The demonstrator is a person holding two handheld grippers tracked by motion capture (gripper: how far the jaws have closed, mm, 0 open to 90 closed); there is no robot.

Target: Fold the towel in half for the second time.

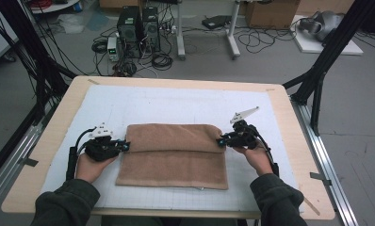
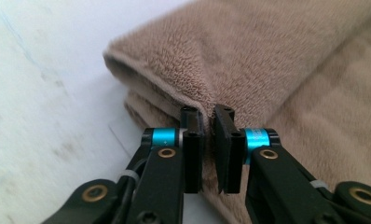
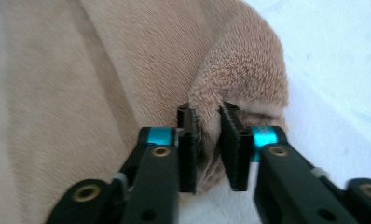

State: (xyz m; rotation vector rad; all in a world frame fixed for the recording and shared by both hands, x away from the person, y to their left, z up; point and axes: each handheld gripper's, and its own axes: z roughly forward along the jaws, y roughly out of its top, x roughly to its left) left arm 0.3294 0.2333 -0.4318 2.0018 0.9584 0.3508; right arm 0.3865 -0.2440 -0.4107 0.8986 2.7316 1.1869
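While both hands sit at the fold line, the tan towel (image 1: 174,155) lies folded on the white gridded mat (image 1: 129,106), near the table's (image 1: 289,117) front edge, upper flap doubled over toward the person. Left gripper (image 1: 124,146) is at the towel's left edge; in the left gripper view (image 2: 210,128) the jaws stand narrow, a slim gap showing, fold edge right at the tips, pads not clearly pressing. Right gripper (image 1: 222,141) is at the right edge; in the right gripper view (image 3: 207,126) the jaws are a bit wider, with the fold's bulge between them, loosely bracketed rather than squeezed.
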